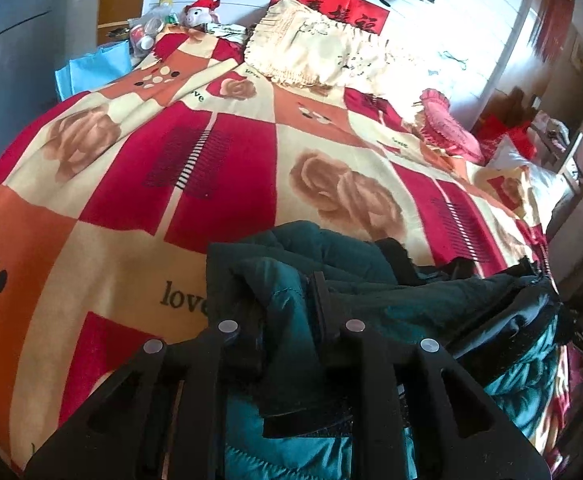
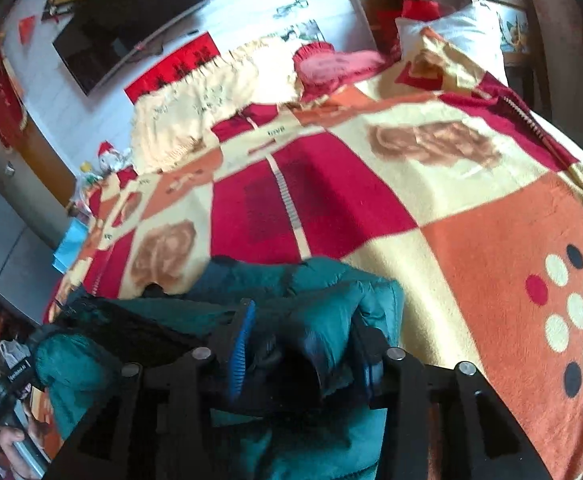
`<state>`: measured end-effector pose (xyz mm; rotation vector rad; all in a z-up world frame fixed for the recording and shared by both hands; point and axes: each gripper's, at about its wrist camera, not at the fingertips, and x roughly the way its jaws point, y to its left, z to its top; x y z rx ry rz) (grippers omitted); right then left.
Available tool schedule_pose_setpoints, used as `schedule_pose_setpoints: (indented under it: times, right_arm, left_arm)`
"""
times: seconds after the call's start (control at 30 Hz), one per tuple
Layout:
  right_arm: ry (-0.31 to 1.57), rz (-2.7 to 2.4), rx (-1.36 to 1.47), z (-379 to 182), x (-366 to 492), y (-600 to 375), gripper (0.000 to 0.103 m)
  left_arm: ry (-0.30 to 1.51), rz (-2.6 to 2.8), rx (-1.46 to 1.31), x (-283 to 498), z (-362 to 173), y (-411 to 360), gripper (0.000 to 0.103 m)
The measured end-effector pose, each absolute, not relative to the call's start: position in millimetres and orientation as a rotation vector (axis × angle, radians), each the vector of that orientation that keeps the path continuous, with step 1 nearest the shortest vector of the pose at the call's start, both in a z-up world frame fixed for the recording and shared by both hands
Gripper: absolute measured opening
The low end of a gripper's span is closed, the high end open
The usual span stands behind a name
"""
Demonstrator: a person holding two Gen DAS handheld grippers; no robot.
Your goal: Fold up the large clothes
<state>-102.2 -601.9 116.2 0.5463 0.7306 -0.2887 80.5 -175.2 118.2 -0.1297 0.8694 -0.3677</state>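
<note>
While both sets of jaws stand over the near edge of the bed, the left gripper [image 1: 287, 320] is drawn narrow with teal jacket [image 1: 331, 276] cloth between its fingers, and the right gripper [image 2: 303, 332] has its jaws parted around a puffy wad, though whether its blue pads [image 2: 241, 344] press I cannot tell. The jacket lies bunched under and just ahead of both, its long axis apparently running crosswise from one gripper to the other. Judgement: spread it flat on the patterned blanket [image 1: 227, 168] ahead before creasing, both edges level.
</note>
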Motion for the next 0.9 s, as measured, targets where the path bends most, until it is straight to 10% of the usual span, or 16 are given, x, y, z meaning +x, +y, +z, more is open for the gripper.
schedule_pose_setpoints:
  times: [0.47,0.63,0.9]
  right_arm:
    - [0.543,-0.266,0.388,194.6,-132.8,-549.5,0.046]
    - [0.637,-0.090,0.193,185.9,-113.2,-483.4,0.046]
    - [0.757,-0.038,0.092,127.0,-55.4,-422.8,0.046]
  left_arm:
    - [0.871,-0.443,-0.302,74.3,142.7,-151.2,0.036]
    - [0.675,-0.391,-0.306,50.5,172.3,-138.2,0.075]
    - [0.632,-0.431,-0.155,32.5,171.0,-164.2,0.076]
